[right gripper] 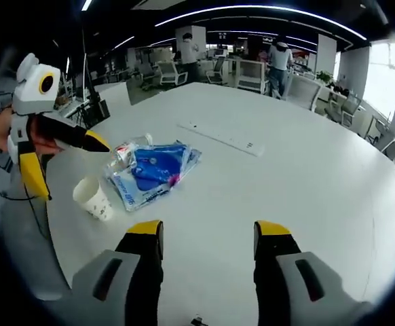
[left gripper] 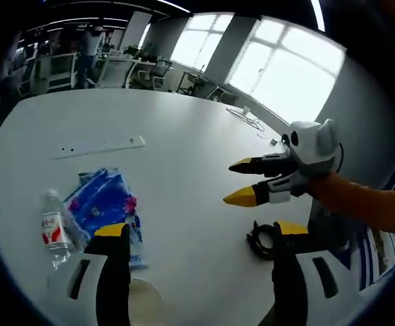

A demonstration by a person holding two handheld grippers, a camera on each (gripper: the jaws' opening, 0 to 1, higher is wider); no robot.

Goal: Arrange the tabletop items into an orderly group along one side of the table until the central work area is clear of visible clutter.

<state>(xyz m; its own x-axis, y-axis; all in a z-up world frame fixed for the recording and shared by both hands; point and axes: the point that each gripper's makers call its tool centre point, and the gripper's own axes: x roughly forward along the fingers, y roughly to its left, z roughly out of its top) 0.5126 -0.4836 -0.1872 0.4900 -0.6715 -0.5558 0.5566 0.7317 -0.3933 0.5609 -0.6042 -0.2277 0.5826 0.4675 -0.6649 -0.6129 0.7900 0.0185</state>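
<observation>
Your left gripper (left gripper: 194, 231) and right gripper (right gripper: 208, 227) both stand wide, holding nothing. The blue packet (right gripper: 150, 173), bottle (left gripper: 53, 227) and, seemingly paper, cup (right gripper: 93, 198) cluster left of frame centre.

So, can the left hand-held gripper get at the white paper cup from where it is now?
Probably yes. The left hand-held gripper is open beside the white paper cup, which stands upright on the white table with nothing between them. The blue plastic package lies just past the cup.
</observation>
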